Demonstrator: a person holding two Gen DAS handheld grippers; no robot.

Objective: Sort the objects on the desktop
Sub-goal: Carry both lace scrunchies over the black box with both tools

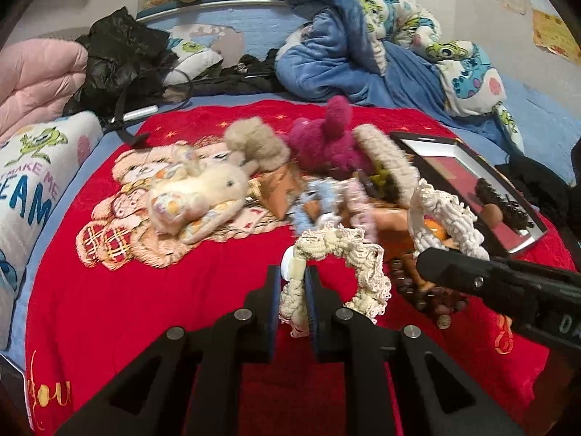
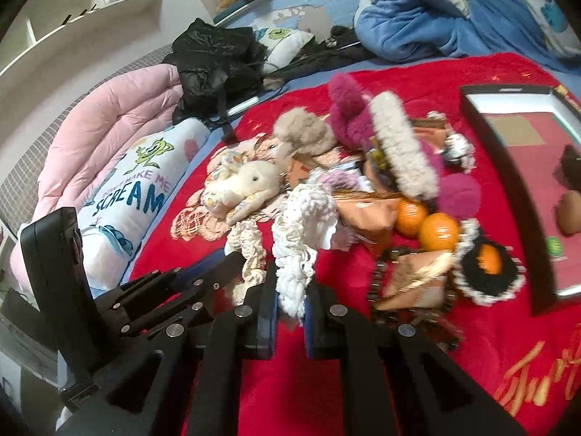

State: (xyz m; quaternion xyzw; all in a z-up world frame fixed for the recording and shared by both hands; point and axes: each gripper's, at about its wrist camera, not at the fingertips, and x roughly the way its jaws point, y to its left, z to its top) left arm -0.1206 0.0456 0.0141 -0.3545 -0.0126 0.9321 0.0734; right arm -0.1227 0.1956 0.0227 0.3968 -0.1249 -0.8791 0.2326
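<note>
My left gripper (image 1: pixel 293 283) is clenched on a cream lace scrunchie (image 1: pixel 341 250) at lower centre of its view, and my right gripper (image 2: pixel 290 298) grips a white lace scrunchie (image 2: pixel 301 225) at centre of its own. Both hang close together, so I judge the lace could tangle when I pull apart. The wooden bead string (image 1: pixel 417 290) and oranges (image 2: pixel 425 221) lie just beside; the black tray (image 1: pixel 472 181) waits at right.
</note>
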